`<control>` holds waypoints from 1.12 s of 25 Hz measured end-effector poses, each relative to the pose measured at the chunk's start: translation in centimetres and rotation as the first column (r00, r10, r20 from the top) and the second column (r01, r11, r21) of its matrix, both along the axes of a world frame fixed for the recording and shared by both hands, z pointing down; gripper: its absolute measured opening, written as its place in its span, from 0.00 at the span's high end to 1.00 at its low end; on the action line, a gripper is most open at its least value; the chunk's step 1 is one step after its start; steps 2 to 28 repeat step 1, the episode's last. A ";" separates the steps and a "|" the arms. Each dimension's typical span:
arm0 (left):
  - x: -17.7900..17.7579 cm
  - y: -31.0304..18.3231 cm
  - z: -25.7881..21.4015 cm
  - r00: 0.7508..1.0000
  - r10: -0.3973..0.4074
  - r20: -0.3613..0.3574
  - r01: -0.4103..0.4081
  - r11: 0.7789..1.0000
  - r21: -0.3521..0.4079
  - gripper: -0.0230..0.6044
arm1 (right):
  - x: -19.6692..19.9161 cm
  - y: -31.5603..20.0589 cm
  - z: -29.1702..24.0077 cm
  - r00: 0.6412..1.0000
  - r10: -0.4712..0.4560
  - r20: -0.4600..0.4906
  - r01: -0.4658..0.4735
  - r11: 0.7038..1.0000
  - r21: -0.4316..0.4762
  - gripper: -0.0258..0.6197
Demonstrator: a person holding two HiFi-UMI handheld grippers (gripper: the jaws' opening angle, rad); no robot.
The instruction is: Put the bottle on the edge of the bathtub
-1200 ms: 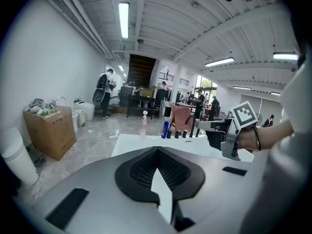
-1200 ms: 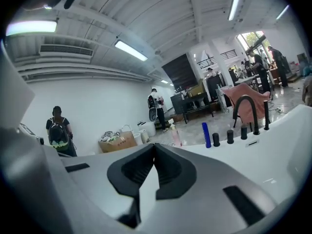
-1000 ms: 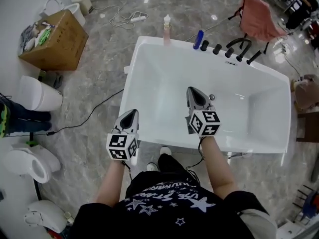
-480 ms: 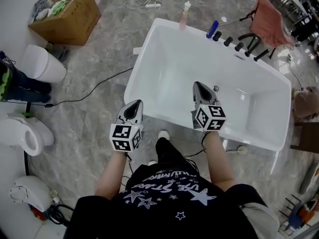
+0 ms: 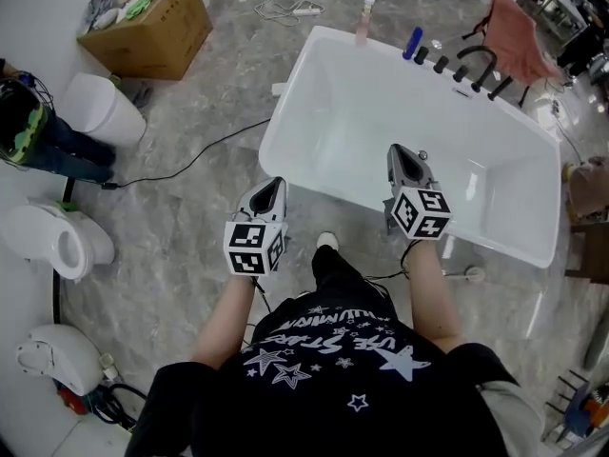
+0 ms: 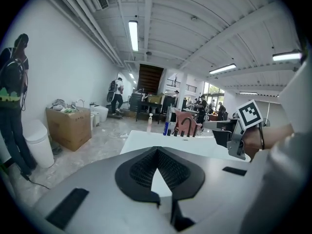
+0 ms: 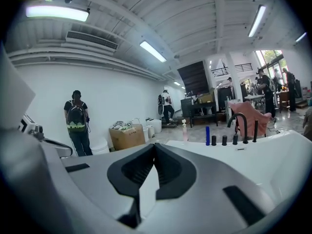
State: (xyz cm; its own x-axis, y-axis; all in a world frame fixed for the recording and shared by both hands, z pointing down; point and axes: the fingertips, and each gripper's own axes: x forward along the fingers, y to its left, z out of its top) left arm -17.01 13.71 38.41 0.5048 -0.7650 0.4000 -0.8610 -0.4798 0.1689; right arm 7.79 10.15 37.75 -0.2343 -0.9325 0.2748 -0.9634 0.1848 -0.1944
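A pale pink bottle (image 5: pixel 365 17) stands upright on the far left corner of the white bathtub's rim (image 5: pixel 278 133). It also shows in the left gripper view as the pink bottle (image 6: pixel 149 124) and in the right gripper view as the pink bottle (image 7: pixel 185 130). My left gripper (image 5: pixel 273 187) hangs over the floor just outside the tub's near rim, shut and empty. My right gripper (image 5: pixel 403 152) is over the tub's near side, shut with nothing in it. Both are far from the bottle. The left gripper (image 6: pixel 156 150) and right gripper (image 7: pixel 155 145) show their tips meeting.
A blue bottle (image 5: pixel 413 44) and black taps (image 5: pixel 466 69) line the tub's far rim. A cardboard box (image 5: pixel 147 27), a white bin (image 5: pixel 100 108), a toilet (image 5: pixel 57 246), a floor cable (image 5: pixel 190 160) and a person (image 5: pixel 29 122) are at left. A pink-draped chair (image 5: pixel 519 41) stands behind.
The view has drawn back from the tub, which now lies higher and further right. Both grippers have come back toward the near rim and stay shut.
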 end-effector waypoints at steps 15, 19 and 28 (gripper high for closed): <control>-0.7 0.9 -0.4 1.000 -0.005 0.000 0.005 1.000 0.002 0.94 | -0.5 0.9 -0.5 1.000 -0.002 -0.003 0.002 1.000 0.003 0.94; -0.7 0.9 -0.4 1.000 -0.005 0.000 0.005 1.000 0.002 0.94 | -0.5 0.9 -0.5 1.000 -0.002 -0.003 0.002 1.000 0.003 0.94; -0.7 0.9 -0.4 1.000 -0.005 0.000 0.005 1.000 0.002 0.94 | -0.5 0.9 -0.5 1.000 -0.002 -0.003 0.002 1.000 0.003 0.94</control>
